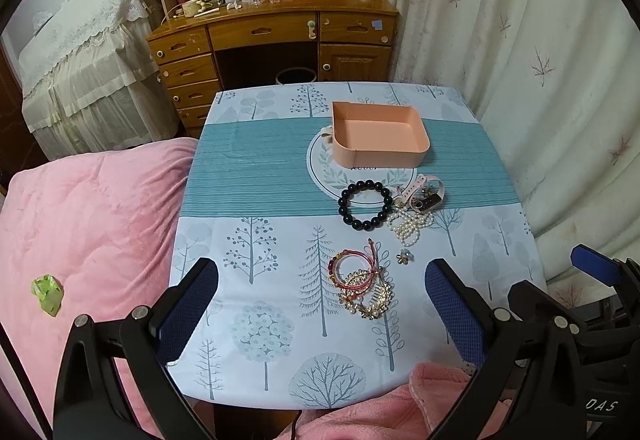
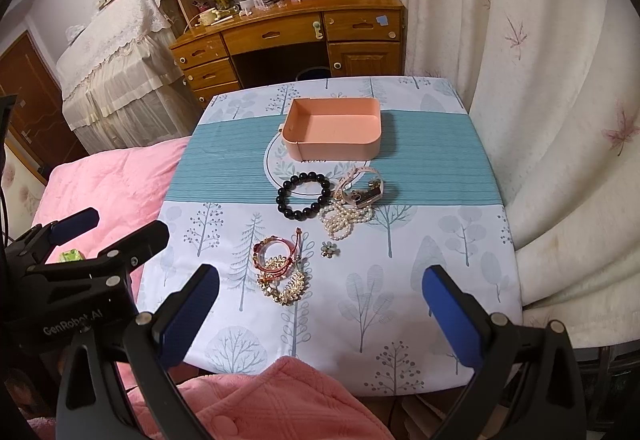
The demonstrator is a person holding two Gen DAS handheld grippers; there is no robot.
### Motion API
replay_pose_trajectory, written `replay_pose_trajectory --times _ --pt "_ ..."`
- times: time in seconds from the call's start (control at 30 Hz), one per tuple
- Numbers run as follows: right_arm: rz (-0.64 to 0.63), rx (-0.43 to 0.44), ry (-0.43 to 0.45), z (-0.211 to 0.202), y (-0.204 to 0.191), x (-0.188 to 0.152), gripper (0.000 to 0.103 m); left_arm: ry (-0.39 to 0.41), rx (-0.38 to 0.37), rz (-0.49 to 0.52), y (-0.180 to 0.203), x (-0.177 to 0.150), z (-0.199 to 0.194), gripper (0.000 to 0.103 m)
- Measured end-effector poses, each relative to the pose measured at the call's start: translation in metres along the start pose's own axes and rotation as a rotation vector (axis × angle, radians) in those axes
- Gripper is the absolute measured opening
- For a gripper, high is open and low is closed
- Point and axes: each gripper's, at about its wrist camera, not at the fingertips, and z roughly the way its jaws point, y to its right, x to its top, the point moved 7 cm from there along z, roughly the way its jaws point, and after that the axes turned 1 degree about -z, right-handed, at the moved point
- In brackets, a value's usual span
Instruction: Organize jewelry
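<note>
My left gripper [image 1: 322,292] hangs released over the near edge of the table, blue ribbed pads spread wide, nothing between them. My right gripper [image 2: 320,296] is just as slack, its jaws apart and empty, held beside the left one.

From the left tool, the tangle of red cord bangles and a gilt, pearl-studded filigree comb [image 1: 362,282] lies at about 1 o'clock, near and almost between the pads; from the right tool the same tangle [image 2: 280,272] sits at 11 o'clock, toward its left finger. I judge the left hand the nearer one. The heap runs longest from near to far, the comb at the near end.

Just beyond, at 1 o'clock, is a small metal flower brooch [image 1: 404,256]. Farther out: a round bracelet of glossy black beads [image 1: 364,204], a loose knot of small white pearls [image 1: 408,226] touching it, and a pale pink strapped watch [image 1: 420,193].

At 12 o'clock stands the empty, shallow peach plastic tray [image 1: 384,153], rigid with rounded corners, on the tree-printed tablecloth [image 1: 260,175].
</note>
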Motion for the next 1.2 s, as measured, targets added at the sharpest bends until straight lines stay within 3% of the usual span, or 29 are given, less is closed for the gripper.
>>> replay_pose_trajectory --times 0.53,0.8,1.03,1.2 --pt "0.003 -0.006 0.017 -0.004 0.003 0.006 0.102 0.04 -0.003 0.011 0.003 0.008 -0.007 0.102" --pt "0.031 -0.058 0.044 -0.016 0.013 0.001 0.102 0.03 -0.027 0.008 0.005 0.007 -0.005 0.102" --pt "0.065 -0.099 0.09 -0.019 0.021 -0.009 0.102 -0.005 -0.138 0.026 0.008 -0.005 0.001 0.102" --pt "0.029 -0.216 0.077 -0.006 0.021 -0.022 0.102 -0.136 -0.218 0.118 0.012 -0.03 0.027 0.102"
